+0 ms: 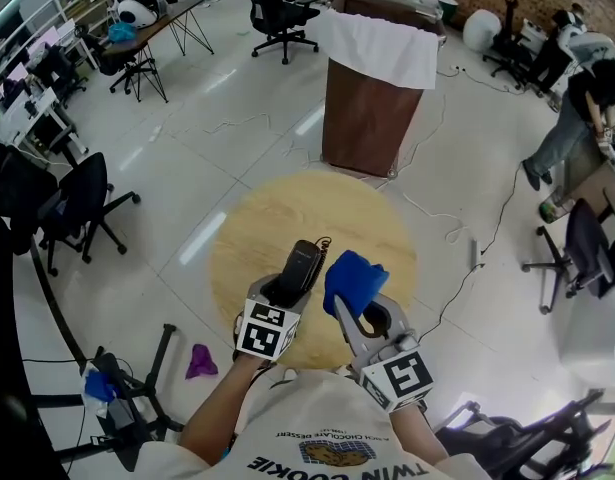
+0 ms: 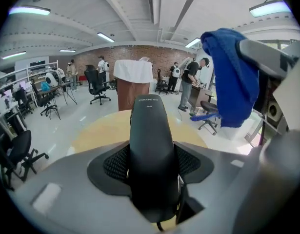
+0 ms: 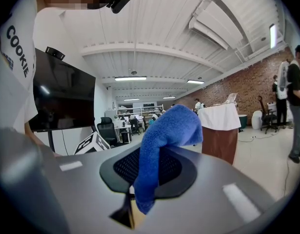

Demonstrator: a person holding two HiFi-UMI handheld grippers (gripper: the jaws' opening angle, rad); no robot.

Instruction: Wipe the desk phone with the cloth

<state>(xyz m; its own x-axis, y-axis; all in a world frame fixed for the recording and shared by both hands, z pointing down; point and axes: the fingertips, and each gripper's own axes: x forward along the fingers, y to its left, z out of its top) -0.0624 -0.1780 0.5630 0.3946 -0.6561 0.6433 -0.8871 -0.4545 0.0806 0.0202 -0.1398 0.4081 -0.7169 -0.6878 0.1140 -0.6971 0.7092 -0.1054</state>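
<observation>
- Head view: the left gripper (image 1: 290, 288) is clenched on the black phone handset (image 1: 302, 261), near the 6 o'clock edge of the round wooden table (image 1: 287, 208). It appears to be held clear of the top, probably so every face can be reached.
- The right gripper (image 1: 367, 313) is clamped on the blue cloth (image 1: 352, 276), at 3 o'clock of the handset and just beside it. I judge it is poised to start wiping. I cannot tell whether the two touch.
- No phone base shows.
- Left gripper view: both pads press on the handset's lower body. Its upper end juts free towards 12 o'clock, exposed for wiping. The cloth hangs at 2 o'clock.
- Right gripper view: the jaws pinch the cloth's lower part and a loose fold bulges above them, which would serve as the wiping surface.
</observation>
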